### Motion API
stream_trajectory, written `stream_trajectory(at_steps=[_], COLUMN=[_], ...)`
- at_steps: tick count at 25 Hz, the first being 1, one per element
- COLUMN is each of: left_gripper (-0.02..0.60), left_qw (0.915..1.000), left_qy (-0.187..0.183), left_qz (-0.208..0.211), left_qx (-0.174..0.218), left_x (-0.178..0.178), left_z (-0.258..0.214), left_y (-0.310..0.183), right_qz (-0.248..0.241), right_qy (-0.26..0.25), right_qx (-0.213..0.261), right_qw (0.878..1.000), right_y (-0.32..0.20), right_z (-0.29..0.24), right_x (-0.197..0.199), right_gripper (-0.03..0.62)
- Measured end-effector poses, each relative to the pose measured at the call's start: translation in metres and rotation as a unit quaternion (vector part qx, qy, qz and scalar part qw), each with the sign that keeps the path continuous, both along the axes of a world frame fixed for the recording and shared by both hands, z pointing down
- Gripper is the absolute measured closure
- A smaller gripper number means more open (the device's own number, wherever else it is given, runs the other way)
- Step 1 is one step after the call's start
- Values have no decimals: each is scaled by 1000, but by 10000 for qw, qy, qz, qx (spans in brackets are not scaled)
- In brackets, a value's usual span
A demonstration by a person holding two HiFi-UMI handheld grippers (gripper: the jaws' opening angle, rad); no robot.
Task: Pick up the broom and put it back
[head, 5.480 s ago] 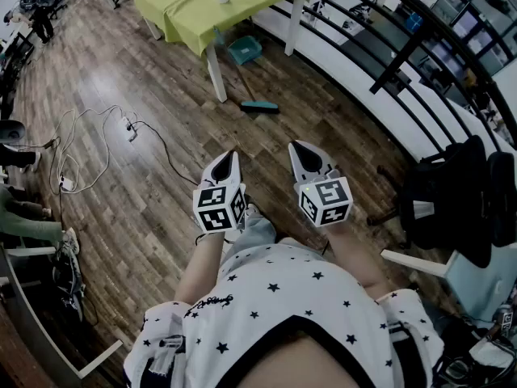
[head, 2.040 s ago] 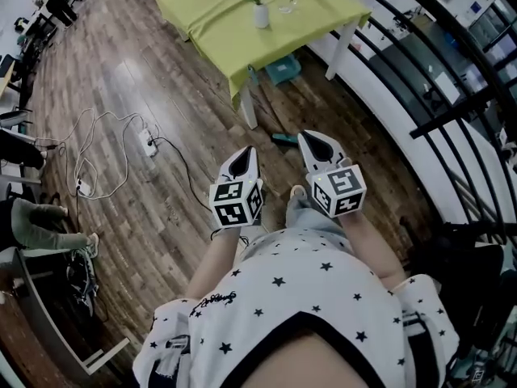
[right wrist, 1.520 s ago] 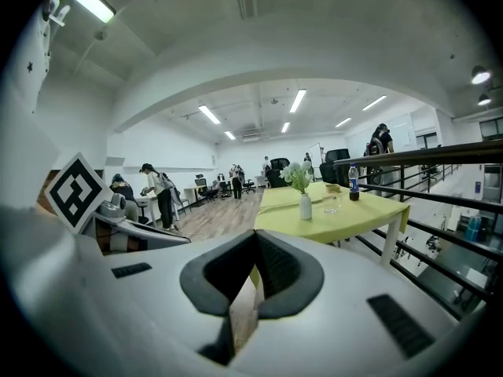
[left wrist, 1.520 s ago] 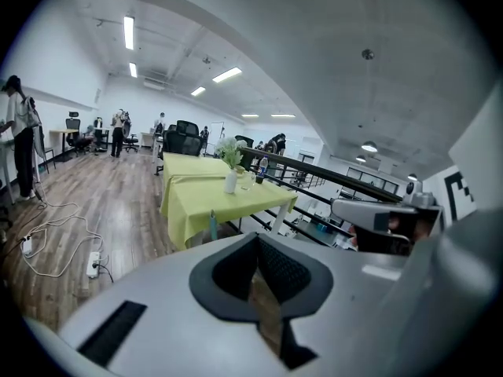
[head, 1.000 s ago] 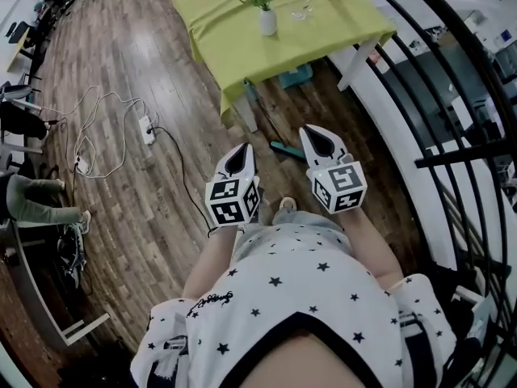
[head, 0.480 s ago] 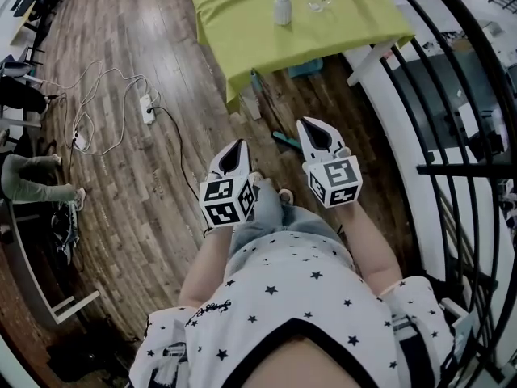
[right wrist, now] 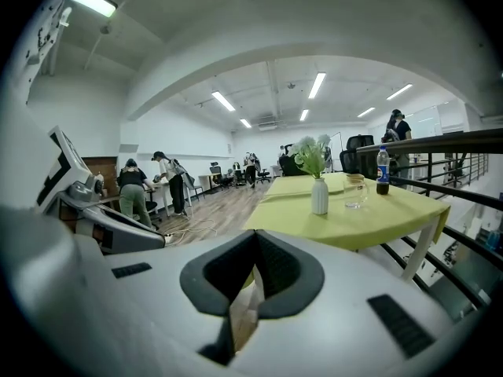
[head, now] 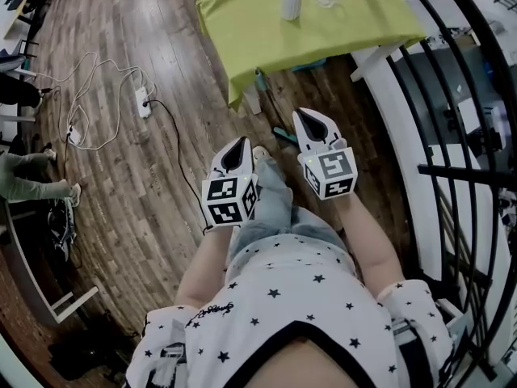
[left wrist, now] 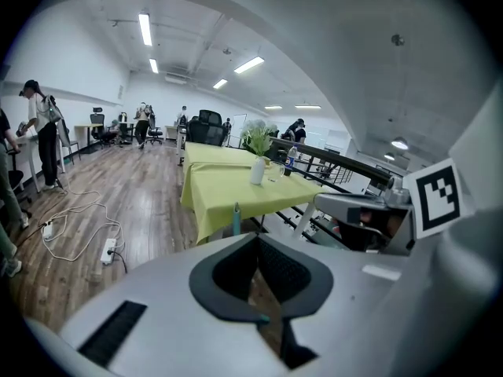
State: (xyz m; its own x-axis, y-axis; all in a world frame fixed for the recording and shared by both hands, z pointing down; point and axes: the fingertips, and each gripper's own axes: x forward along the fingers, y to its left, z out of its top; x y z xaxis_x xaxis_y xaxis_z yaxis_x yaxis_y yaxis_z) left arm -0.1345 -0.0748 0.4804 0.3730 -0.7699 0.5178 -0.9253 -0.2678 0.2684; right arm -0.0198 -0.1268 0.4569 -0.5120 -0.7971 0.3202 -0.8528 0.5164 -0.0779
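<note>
While the broom (head: 283,137) is resting ahead beside the table (head: 258,31), the left gripper (head: 238,144) and right gripper (head: 301,116) are pointing toward it, both clenched and empty.

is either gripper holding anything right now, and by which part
Nothing is held. The left gripper and right gripper both have jaws shut on nothing; the broom is on the floor ahead, untouched.

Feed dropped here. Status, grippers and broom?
Left gripper, right gripper both shut, empty. Broom untouched on floor ahead. Table leg close beside it.
</note>
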Motion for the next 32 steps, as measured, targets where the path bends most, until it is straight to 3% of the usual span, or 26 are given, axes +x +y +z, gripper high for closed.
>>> stream_trajectory(at_steps=[24,32], left_gripper=[571,571], left_qw=[9986,9977], left_qy=[14,96], left_qz=[40,-38], left_qx=[-524,-669], left_x=[-27,-31], left_z=[69,86], left_y=[-81,-89], right_qz=[-124,-244], right_qy=[244,384], right_qx=[-584,-777], right_qw=[9979,9959], right_y=[-99,-116], right_z=[111,148], right_x=[-45,-55], right_gripper=[599,538])
